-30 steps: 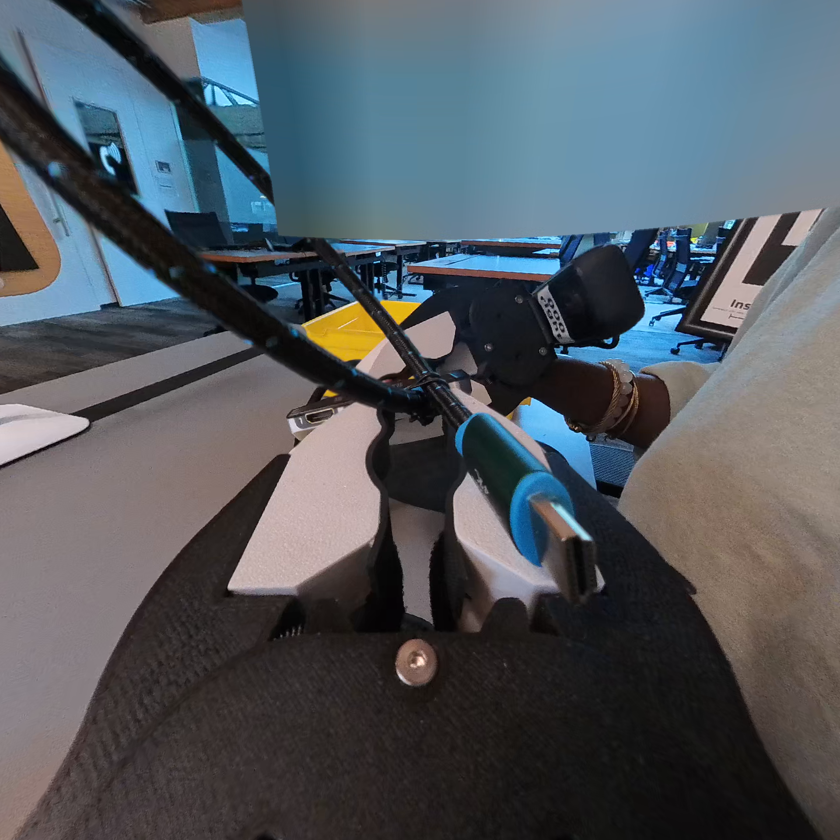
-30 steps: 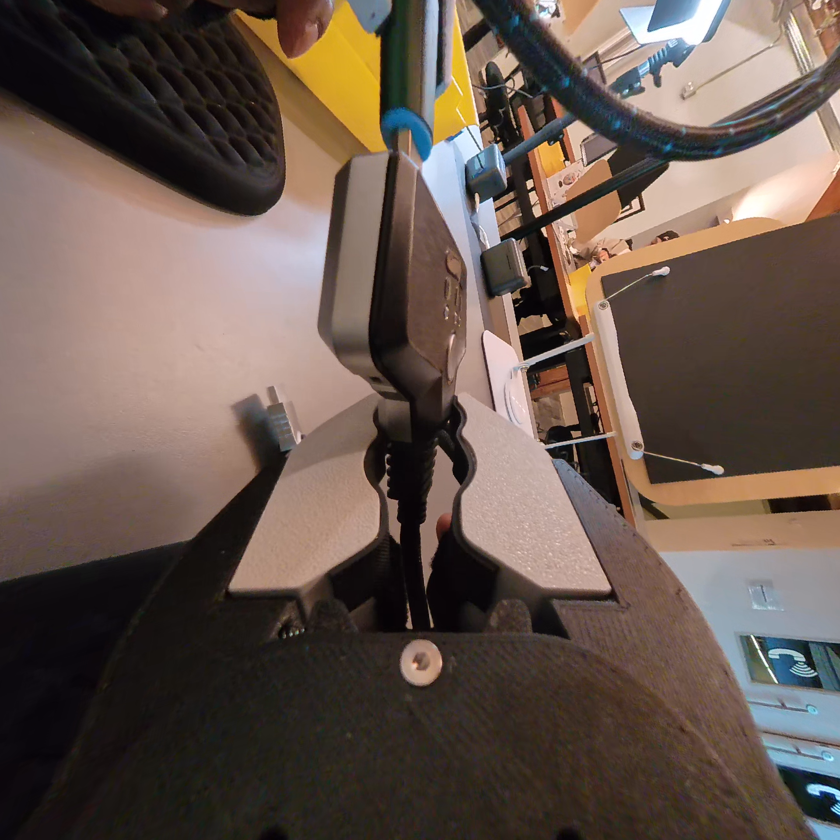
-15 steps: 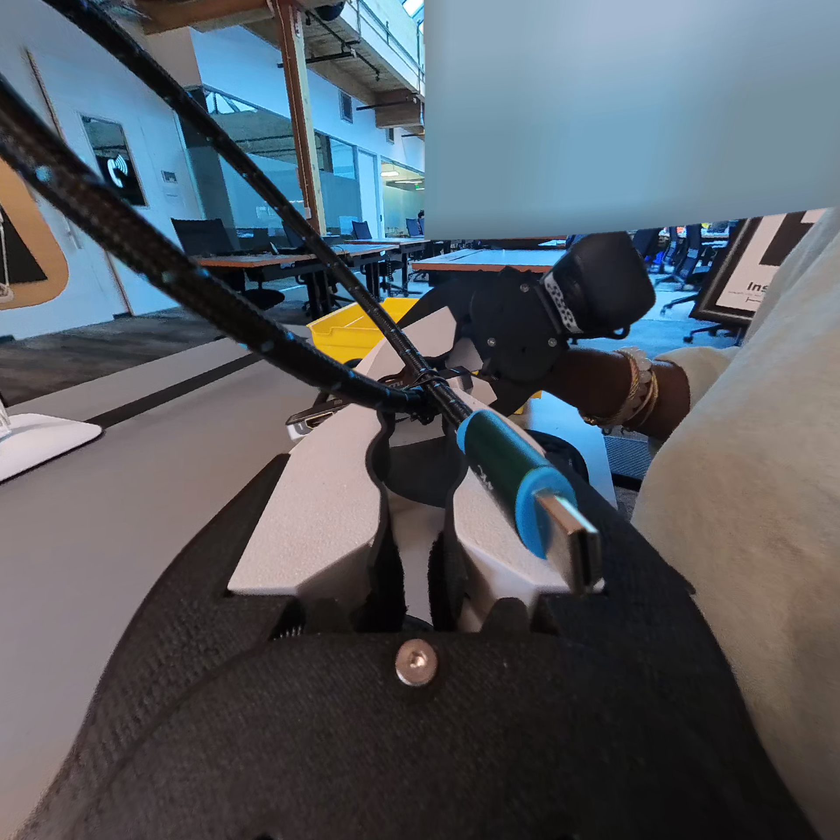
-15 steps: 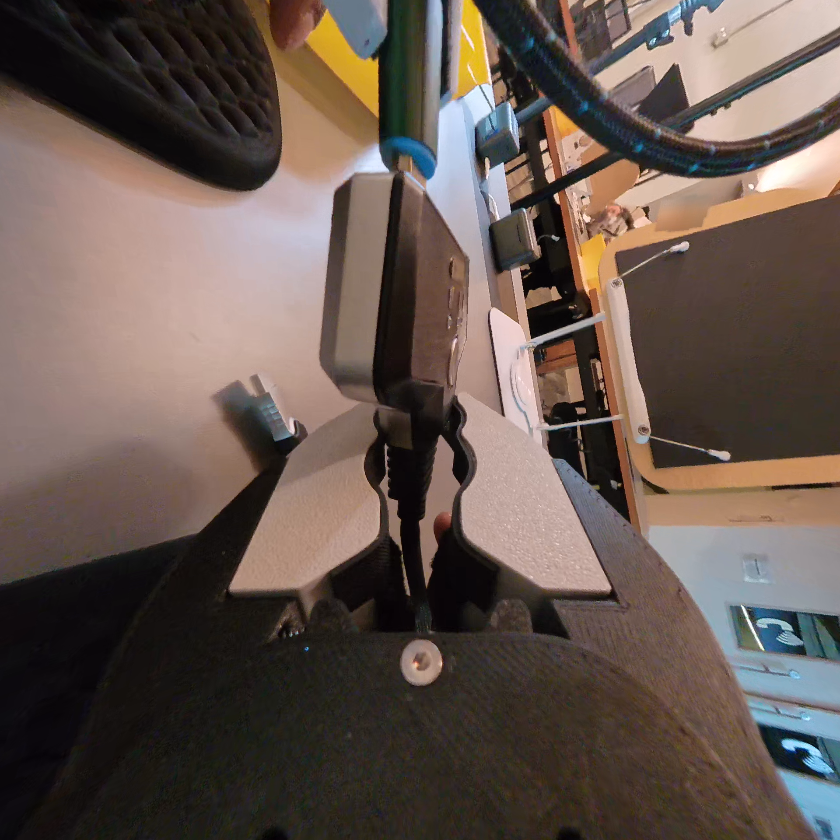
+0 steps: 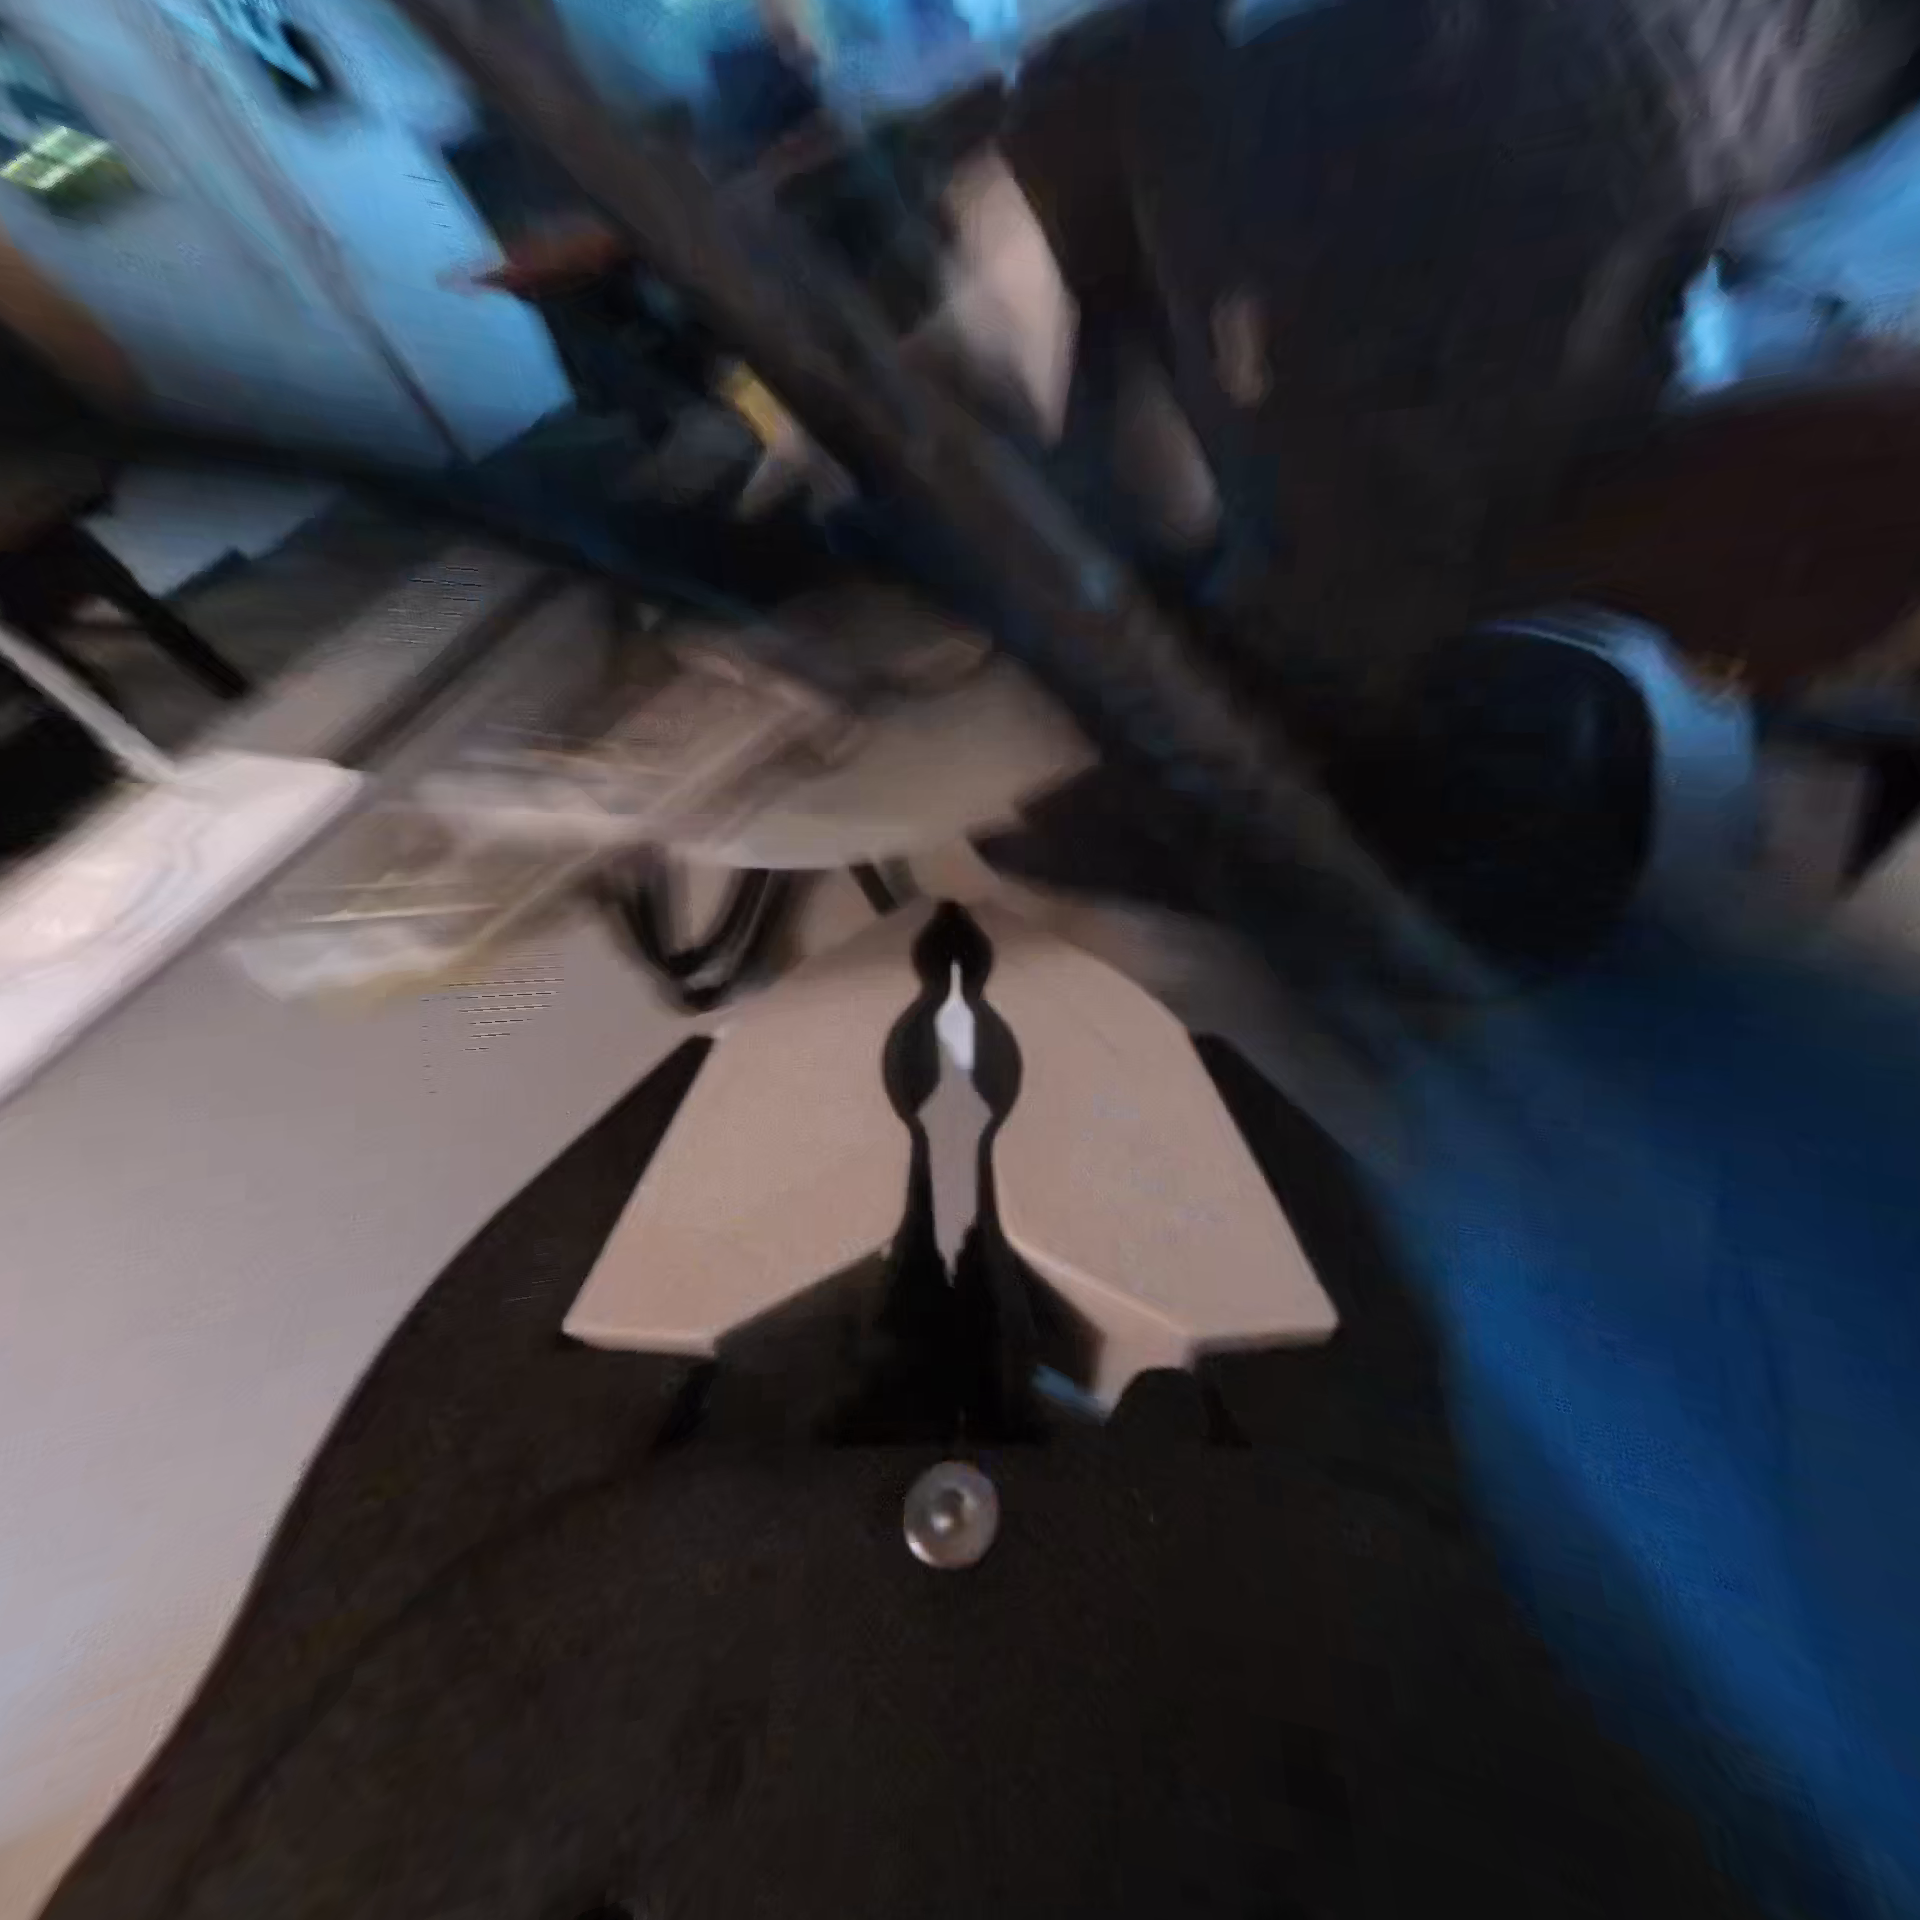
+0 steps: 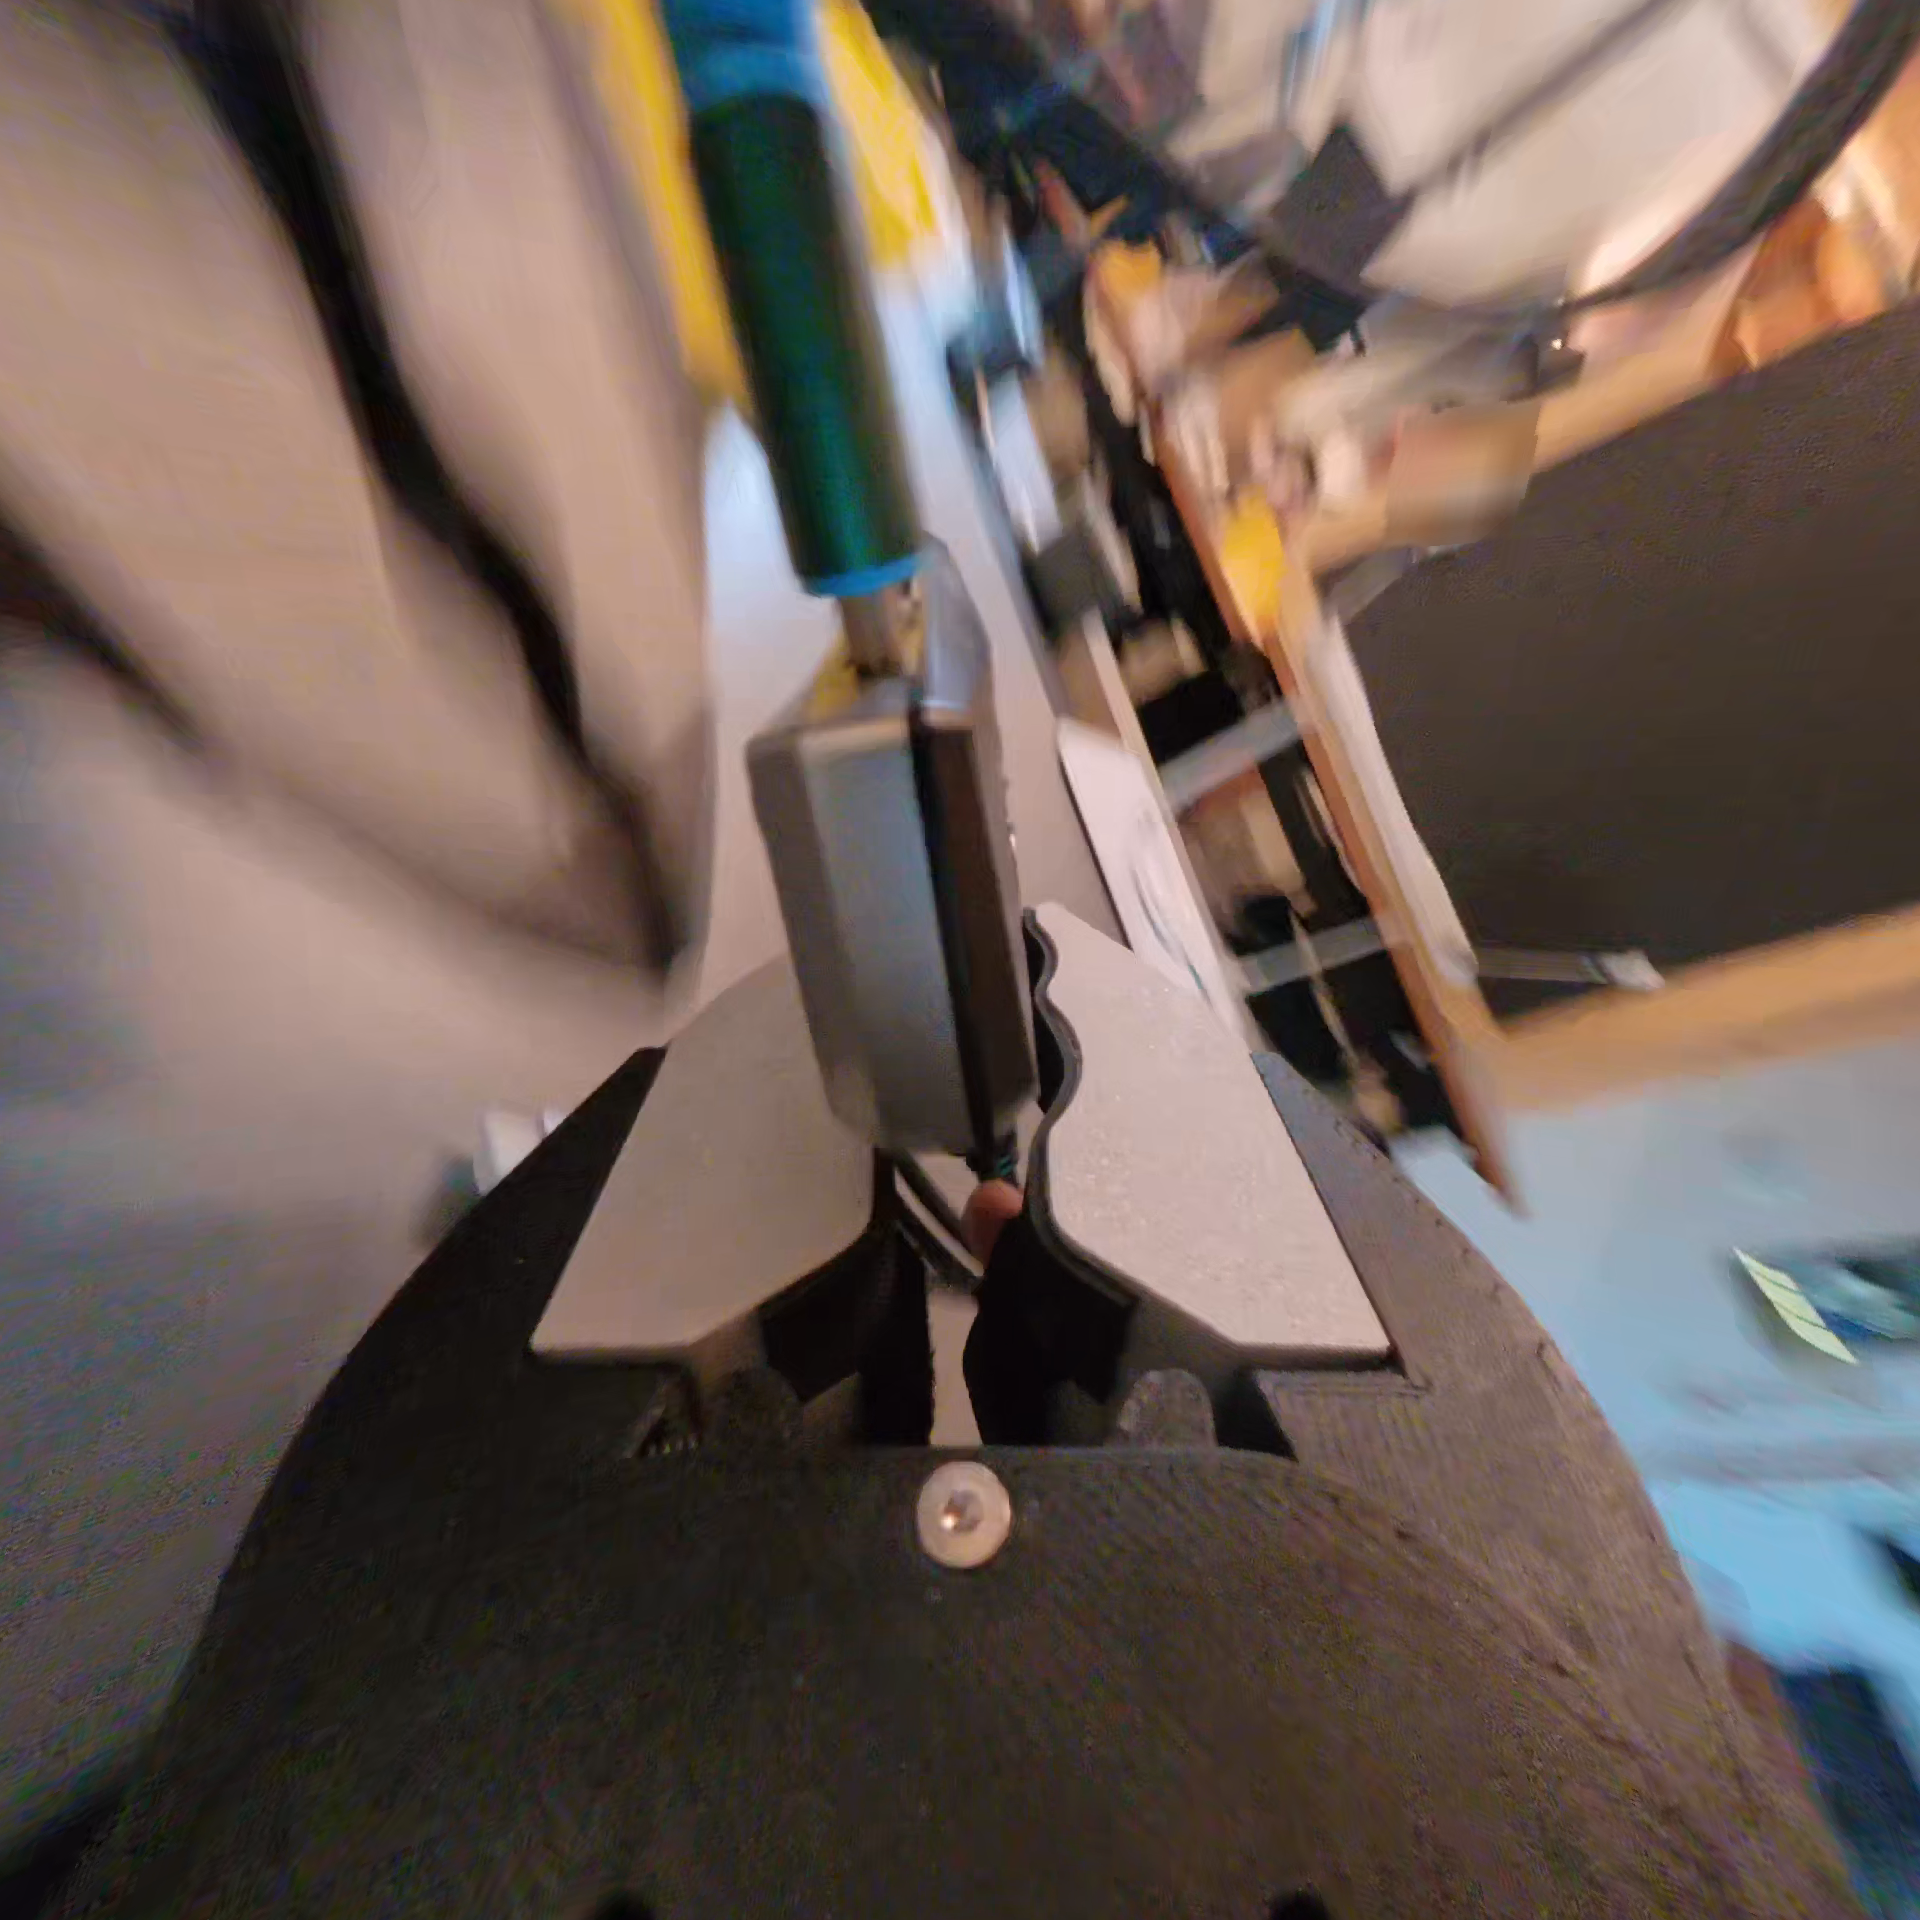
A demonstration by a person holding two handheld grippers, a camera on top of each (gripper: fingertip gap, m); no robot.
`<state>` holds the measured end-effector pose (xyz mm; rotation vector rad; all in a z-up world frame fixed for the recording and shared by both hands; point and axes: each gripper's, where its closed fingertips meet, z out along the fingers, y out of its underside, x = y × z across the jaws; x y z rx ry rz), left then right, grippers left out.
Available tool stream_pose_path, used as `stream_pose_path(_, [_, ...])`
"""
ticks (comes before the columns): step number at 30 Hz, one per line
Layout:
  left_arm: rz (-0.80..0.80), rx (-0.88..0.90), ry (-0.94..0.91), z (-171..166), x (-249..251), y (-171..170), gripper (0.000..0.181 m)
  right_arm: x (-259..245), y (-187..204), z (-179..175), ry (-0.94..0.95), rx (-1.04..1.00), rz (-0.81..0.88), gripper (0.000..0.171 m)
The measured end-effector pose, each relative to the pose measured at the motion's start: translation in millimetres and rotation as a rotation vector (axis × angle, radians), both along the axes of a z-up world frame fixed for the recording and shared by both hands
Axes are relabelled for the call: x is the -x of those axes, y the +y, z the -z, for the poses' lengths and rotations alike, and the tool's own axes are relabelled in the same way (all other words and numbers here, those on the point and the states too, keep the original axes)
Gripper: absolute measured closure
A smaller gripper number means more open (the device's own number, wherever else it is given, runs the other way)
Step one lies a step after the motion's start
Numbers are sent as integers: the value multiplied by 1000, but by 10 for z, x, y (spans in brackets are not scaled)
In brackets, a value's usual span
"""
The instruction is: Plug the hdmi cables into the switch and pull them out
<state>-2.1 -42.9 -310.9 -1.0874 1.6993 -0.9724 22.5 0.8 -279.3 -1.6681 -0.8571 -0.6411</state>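
Note:
Both views are motion-blurred. My right gripper is shut on the grey and black switch, holding it on edge above the table. A green HDMI plug with a blue collar comes down from the top. Its metal tip meets the switch's far end at a slant. My left gripper is shut to a thin slit, and I see nothing between its fingers. A dark braided cable crosses just beyond its tips. I cannot tell whether it touches them.
The grey table lies below, with a white pad at the left. In the right wrist view a yellow bin stands behind the plug, a small silver connector lies on the table, and a wood-framed black board stands at the right.
Both grippers have swung fast and both views blur. The green plug no longer lies on my left gripper's finger, and its fingers are closer together. The switch sits deeper in my right gripper.

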Motion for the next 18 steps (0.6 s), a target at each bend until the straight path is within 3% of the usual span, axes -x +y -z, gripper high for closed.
stream_pose_path(1, [11, -111, -10, 48, -50, -75, 181, 229, 33, -81, 66, -7, -48, 148])
stream_pose_path(2, [-8, -188, -69, -40, -51, -104, 181, 312, 77, -182, -30, -50, -68, 149])
stream_pose_path(3, [-48, -124, -118, -165, -31, -63, 181, 246, 107, -263, -135, -65, -39, 149])
stream_pose_path(6, [-96, 237, -223, -491, 182, 251, 181, -88, 117, -334, 24, -44, 21, 149])
stream_pose_path(7, [-95, 292, -255, -548, 238, 321, 168, -206, 103, -325, 49, -35, 45, 149])
stream_pose_path(12, [-33, 335, -357, -675, 212, 287, 146, -436, 113, -158, -87, 29, 124, 149])
stream_pose_path(18, [25, 538, -503, -873, 204, 225, 142, -375, 132, -130, -157, 30, 153, 149])
